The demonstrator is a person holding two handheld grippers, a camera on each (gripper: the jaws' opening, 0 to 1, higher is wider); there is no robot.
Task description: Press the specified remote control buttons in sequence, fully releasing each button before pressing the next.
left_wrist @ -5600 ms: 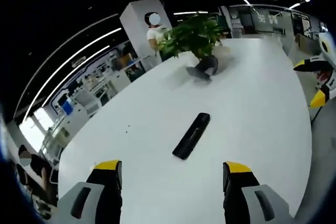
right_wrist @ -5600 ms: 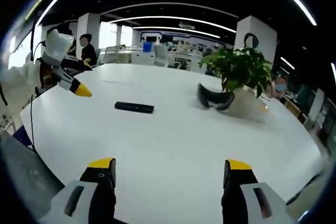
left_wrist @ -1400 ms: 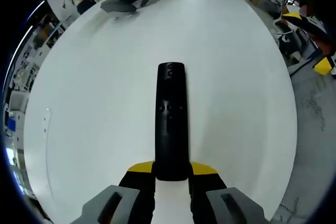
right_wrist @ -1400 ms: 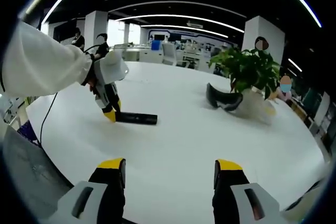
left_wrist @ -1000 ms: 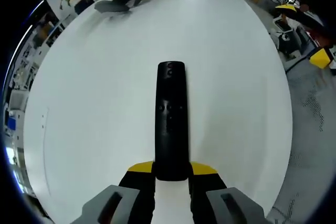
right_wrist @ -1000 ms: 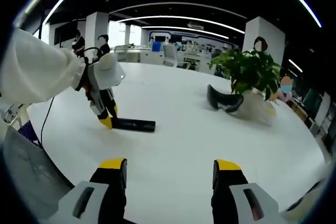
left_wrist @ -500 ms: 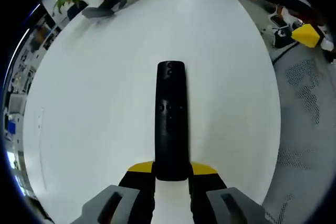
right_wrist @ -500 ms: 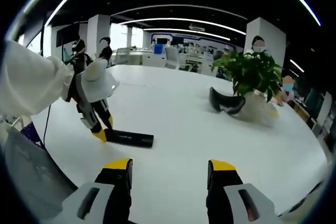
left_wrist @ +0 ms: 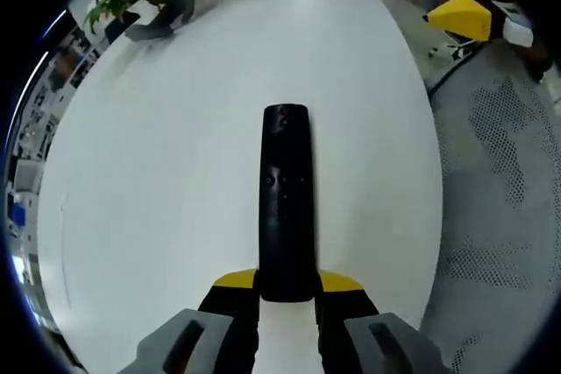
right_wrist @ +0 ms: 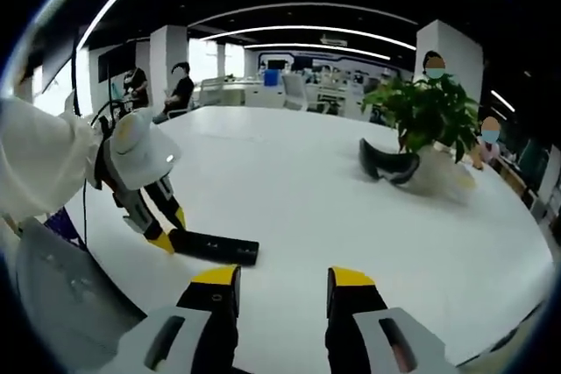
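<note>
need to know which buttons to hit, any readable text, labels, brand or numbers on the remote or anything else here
No text can be read in either view.
Remote control, held at its near end by the left gripper: buttons show as faint dark bumps; any markings are too small and blurred to read.
Background office signs beyond the white table: too blurred to read.
Right gripper: no lettering visible on it.

Open-plan office: desk rows (right_wrist: 263, 89), seated people (right_wrist: 180, 89), strip lights (right_wrist: 307, 34).

Remote (left_wrist: 285, 203) on table (left_wrist: 158, 181); headset (right_wrist: 390, 164) beside plant (right_wrist: 429, 111).
</note>
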